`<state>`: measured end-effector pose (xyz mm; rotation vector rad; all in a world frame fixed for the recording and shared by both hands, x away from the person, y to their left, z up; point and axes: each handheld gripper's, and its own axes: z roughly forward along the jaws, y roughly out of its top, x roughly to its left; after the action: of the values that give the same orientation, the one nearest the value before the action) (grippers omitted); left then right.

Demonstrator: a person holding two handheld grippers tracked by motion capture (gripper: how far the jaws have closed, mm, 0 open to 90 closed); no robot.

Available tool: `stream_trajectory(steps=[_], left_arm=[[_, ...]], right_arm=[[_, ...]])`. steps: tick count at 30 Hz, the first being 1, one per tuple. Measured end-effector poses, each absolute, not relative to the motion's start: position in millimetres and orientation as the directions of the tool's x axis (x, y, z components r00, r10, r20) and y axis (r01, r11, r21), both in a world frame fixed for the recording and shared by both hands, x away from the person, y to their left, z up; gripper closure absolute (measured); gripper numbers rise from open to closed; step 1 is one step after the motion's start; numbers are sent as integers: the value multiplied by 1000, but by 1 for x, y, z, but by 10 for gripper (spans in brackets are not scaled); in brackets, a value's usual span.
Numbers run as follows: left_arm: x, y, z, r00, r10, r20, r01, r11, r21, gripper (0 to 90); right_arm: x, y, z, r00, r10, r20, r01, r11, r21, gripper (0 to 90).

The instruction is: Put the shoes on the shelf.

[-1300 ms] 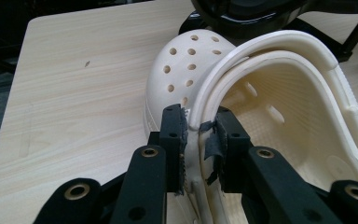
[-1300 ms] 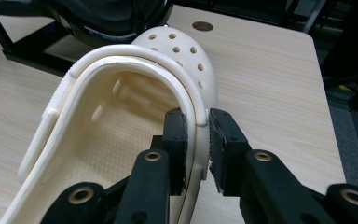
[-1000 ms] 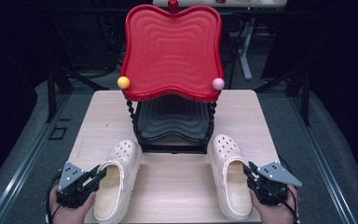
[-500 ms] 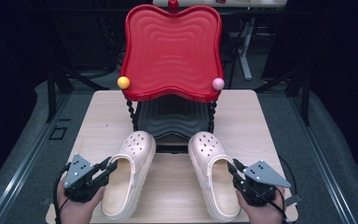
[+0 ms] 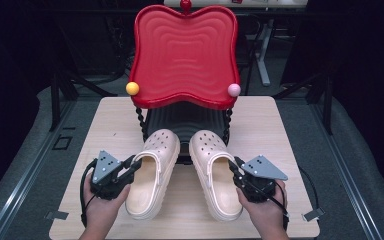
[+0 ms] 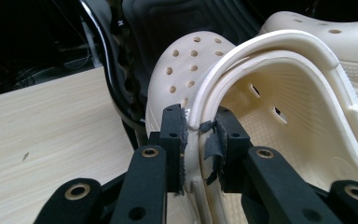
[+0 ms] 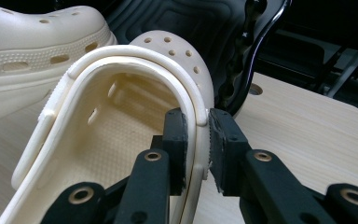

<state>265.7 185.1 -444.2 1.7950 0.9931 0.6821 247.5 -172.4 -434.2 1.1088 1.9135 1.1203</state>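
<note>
The left gripper (image 5: 130, 166) is clamping its jaws on the outer side wall of the left clog (image 5: 152, 172); the right gripper (image 5: 236, 171) is doing likewise on the right clog (image 5: 215, 175). Both clogs are lying side by side on the desk (image 5: 115, 125), toes toward the red rack (image 5: 185, 55). They are looking light, soft and bendy, so gripping the thick rim is likely holding best.

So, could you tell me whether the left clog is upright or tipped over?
Upright: the left clog has its opening facing up, its outer side wall pinched by the left claw.
</note>
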Motion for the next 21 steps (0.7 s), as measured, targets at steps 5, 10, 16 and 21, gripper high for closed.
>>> stream_trajectory(steps=[5, 10, 16, 21], left_arm=[[273, 178, -443, 519, 854, 34, 330, -237, 914, 763], [277, 174, -442, 521, 853, 34, 330, -238, 913, 763], [279, 170, -443, 526, 850, 36, 330, -242, 912, 763], [281, 166, -442, 526, 849, 46, 327, -252, 911, 763]], right_arm=[[257, -168, -435, -428, 897, -110, 344, 274, 898, 768], [263, -166, -434, -427, 898, -103, 351, 270, 897, 768], [267, -165, -435, -423, 901, -95, 354, 261, 898, 768], [270, -162, -436, -420, 903, -94, 356, 259, 898, 768]])
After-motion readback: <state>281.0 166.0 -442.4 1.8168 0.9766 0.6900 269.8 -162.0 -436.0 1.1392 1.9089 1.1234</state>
